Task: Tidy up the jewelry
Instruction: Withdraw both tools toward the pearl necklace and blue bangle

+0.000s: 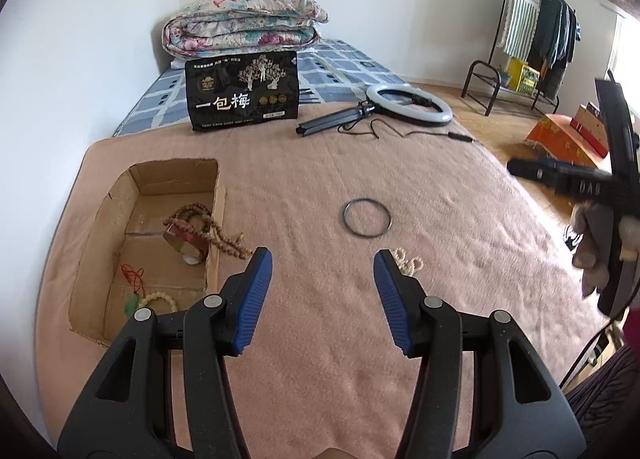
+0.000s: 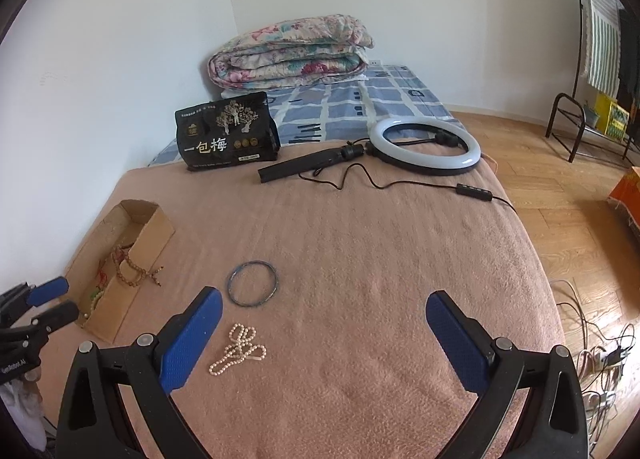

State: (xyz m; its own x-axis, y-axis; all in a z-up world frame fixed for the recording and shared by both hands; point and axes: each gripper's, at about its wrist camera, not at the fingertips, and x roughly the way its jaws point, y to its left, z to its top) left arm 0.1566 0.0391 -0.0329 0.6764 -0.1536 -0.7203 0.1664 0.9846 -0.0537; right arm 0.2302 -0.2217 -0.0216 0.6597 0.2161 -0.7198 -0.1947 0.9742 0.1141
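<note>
A dark bangle [image 1: 366,217] lies on the pink blanket; it also shows in the right wrist view [image 2: 253,284]. A pearl necklace [image 2: 238,349] lies in a heap near it, partly hidden behind my left finger [image 1: 407,263]. An open cardboard box [image 1: 120,195] at the left holds a brown bead necklace [image 1: 200,225], a red item, a red cord and a pale bead bracelet [image 1: 158,301]. The box also shows in the right wrist view [image 2: 138,235]. My left gripper [image 1: 323,259] is open and empty beside the box. My right gripper [image 2: 324,303] is open and empty above the blanket.
A black snack bag [image 1: 243,90] stands at the back. A ring light [image 2: 425,145] with handle and cable lies beside it. A folded floral quilt [image 2: 292,51] sits on the blue checked sheet. Wooden floor, a clothes rack [image 1: 536,23] and cables [image 2: 596,359] are to the right.
</note>
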